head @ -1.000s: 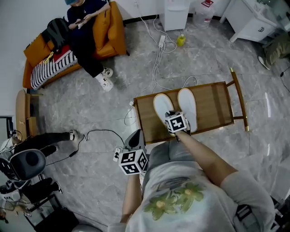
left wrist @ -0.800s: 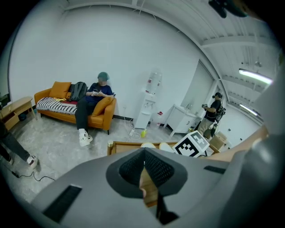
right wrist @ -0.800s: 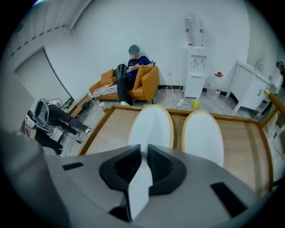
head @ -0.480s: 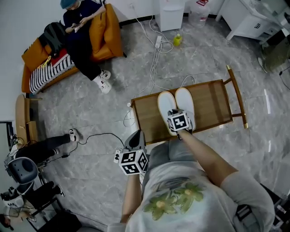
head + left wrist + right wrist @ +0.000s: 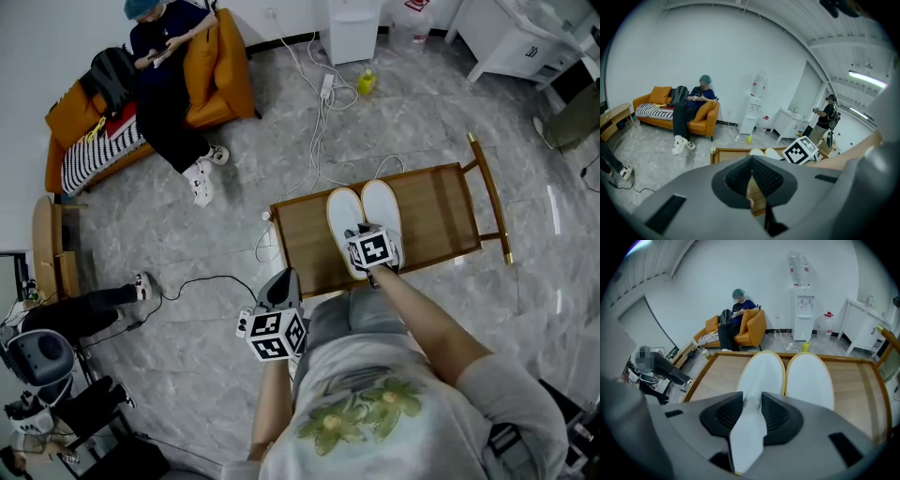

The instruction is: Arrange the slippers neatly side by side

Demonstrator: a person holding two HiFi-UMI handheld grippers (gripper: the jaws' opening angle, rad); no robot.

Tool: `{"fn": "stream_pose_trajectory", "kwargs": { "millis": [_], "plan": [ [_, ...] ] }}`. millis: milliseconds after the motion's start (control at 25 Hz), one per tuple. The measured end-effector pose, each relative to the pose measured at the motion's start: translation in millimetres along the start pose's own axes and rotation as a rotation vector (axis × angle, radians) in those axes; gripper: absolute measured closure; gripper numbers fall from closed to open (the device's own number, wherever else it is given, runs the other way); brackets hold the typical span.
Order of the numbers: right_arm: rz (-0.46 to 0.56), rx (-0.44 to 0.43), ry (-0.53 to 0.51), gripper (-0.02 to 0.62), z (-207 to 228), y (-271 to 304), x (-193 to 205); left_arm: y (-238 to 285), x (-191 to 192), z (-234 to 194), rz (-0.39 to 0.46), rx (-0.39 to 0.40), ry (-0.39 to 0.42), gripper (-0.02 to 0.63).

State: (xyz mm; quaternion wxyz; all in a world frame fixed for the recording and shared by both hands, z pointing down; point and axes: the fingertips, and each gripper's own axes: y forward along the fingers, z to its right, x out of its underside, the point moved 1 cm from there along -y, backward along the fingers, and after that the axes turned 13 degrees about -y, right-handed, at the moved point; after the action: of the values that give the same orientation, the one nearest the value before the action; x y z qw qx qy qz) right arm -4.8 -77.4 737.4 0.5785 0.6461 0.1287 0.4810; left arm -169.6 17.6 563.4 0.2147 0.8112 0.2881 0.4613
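On the wooden table (image 5: 441, 220), two white slippers (image 5: 380, 208) lay side by side. Our right gripper (image 5: 749, 411) had just been opening its jaws around the left slipper (image 5: 761, 373), its heel apparently loose between them. Our left gripper (image 5: 751, 176) hung closed and empty, nearer us.

White slippers (image 5: 380, 208) lie touching, side by side, on wooden bench (image 5: 441, 220).

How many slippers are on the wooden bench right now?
2. The left slipper and the right slipper lie close side by side, toes pointing away, on the wooden bench. No others show.
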Motion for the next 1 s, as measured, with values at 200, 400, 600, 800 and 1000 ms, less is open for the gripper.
{"fn": "stream_pose_trajectory", "kwargs": {
  "millis": [200,400,600,800,1000],
  "plan": [
    [0.022,-0.017,-0.017,0.408,-5,-10,-2,2,-3,6,0.002,0.008,0.007,0.591],
    [0.129,-0.046,-0.006,0.367,-6,-39,-12,8,-3,18,0.006,0.017,0.016,0.591],
    [0.216,-0.098,0.031,0.367,-6,-83,-22,11,-9,41,0.001,0.039,0.029,0.591],
    [0.301,-0.138,0.005,0.367,-5,-131,-37,13,-19,68,0.006,0.068,0.05,0.591],
    [0.351,-0.146,-0.062,0.367,2,-172,-43,14,-29,93,0.014,0.094,0.073,0.591]
  ]
}}
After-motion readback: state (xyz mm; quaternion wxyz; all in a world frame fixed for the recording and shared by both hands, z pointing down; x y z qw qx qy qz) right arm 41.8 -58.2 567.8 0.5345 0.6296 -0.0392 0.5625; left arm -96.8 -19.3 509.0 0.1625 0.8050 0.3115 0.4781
